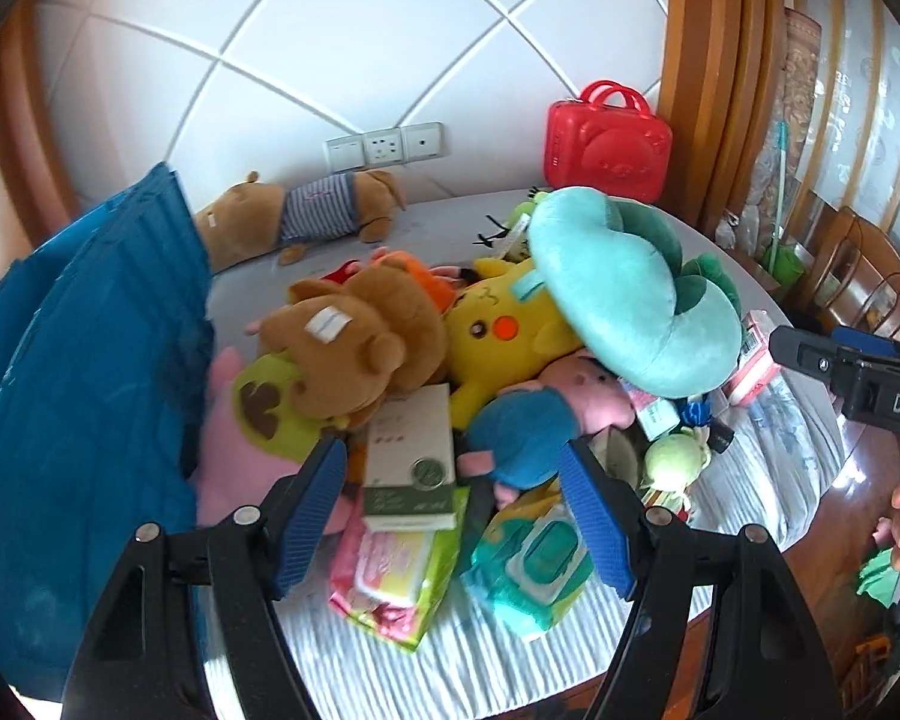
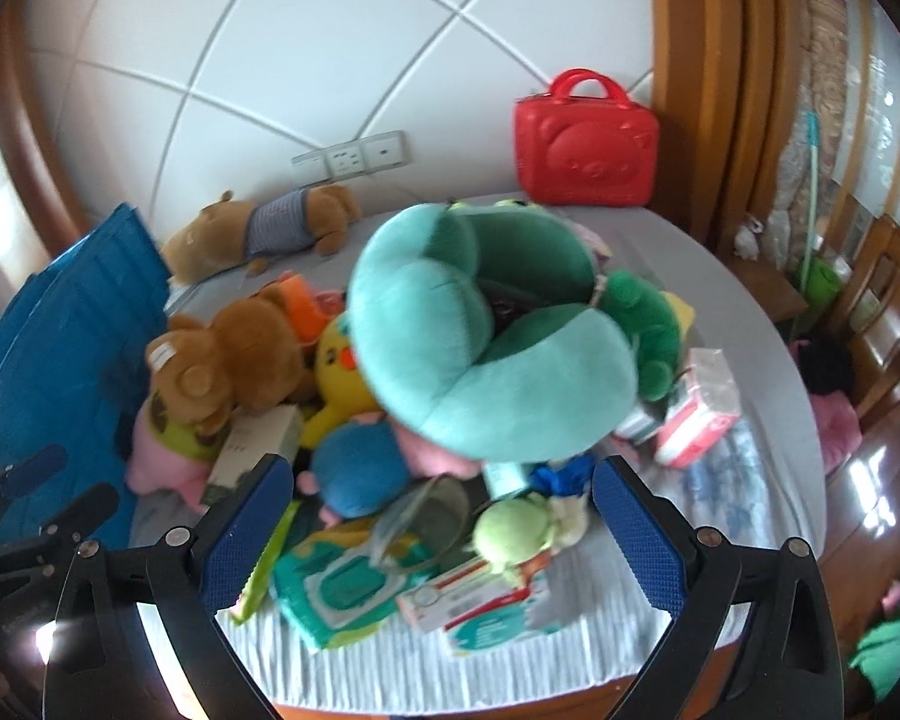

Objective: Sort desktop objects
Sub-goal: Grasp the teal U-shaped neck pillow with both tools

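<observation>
Round table (image 1: pixel 768 438) with gray striped cloth, white tile wall behind. Blue bin (image 1: pixel 90 372) at left edge. Red case (image 1: pixel 609 141) at back by wall. Wood chairs at right.

Toy pile in middle: brown bear (image 1: pixel 354 348), yellow toy (image 1: pixel 498 330), big teal pillow (image 1: pixel 624 294) on top.

Left gripper (image 1: pixel 450 510) wide open, holds nothing; white-green box (image 1: pixel 411 462) lies between its fingers, not touching.

Right gripper (image 2: pixel 444 534) wide open, holds nothing; small green plush (image 2: pixel 513 531) and wipes pack (image 2: pixel 342 591) between its fingers, under it.
</observation>
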`<state>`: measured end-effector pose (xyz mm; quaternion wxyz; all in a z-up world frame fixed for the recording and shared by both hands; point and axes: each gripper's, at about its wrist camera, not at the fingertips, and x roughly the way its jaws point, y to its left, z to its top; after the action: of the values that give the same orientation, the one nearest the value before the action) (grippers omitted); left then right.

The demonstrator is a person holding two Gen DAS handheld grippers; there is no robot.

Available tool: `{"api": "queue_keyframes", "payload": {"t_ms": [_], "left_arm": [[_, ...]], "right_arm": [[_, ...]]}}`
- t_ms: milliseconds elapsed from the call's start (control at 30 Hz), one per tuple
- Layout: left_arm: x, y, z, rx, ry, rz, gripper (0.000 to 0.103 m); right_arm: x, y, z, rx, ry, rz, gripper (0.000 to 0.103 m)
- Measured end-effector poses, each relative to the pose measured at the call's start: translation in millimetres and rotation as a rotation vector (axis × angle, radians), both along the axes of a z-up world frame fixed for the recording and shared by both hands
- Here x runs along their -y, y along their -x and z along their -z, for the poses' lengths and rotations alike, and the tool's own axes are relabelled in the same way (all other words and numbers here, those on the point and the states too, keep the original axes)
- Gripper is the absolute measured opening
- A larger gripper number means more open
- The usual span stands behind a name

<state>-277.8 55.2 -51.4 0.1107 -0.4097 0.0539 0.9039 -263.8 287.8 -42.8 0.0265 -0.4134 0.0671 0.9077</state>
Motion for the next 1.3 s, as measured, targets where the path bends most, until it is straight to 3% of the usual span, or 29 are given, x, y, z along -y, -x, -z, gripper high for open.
{"api": "queue_keyframes", "payload": {"t_ms": [67, 233, 400, 600, 833, 1067, 1133, 1300], "left_arm": [[-14.1, 10.0, 3.3, 0.007, -0.006, 0.0, 0.073], [-56.9, 37.8, 12.3, 0.014, -0.023, -0.028, 0.073], [-107.1, 67.4, 23.2, 0.029, -0.044, -0.108, 0.073], [-154.6, 97.6, 39.6, 0.071, -0.033, -0.201, 0.087], [-170.0, 121.6, 54.9, 0.114, 0.012, -0.284, 0.087], [-184.2, 133.4, 53.7, 0.107, -0.01, -0.255, 0.087], [-190.8, 137.4, 55.8, 0.112, -0.004, -0.261, 0.096], [-198.7, 150.7, 76.0, 0.148, -0.016, -0.36, 0.096]], "right_arm": [[-14.6, 9.2, -0.1, 0.004, 0.002, 0.001, 0.084], [-62.6, 38.4, 0.4, 0.012, -0.004, -0.008, 0.084], [-119.7, 79.7, 3.6, 0.032, -0.029, -0.087, 0.084], [-168.2, 126.7, 23.7, 0.093, -0.011, -0.163, 0.084], [-179.1, 162.4, 42.8, 0.129, 0.032, -0.238, 0.084], [-178.1, 185.6, 54.7, 0.159, 0.038, -0.248, 0.086], [-179.2, 191.5, 55.7, 0.161, 0.039, -0.262, 0.087], [-178.3, 216.6, 64.4, 0.185, 0.025, -0.344, 0.089]]}}
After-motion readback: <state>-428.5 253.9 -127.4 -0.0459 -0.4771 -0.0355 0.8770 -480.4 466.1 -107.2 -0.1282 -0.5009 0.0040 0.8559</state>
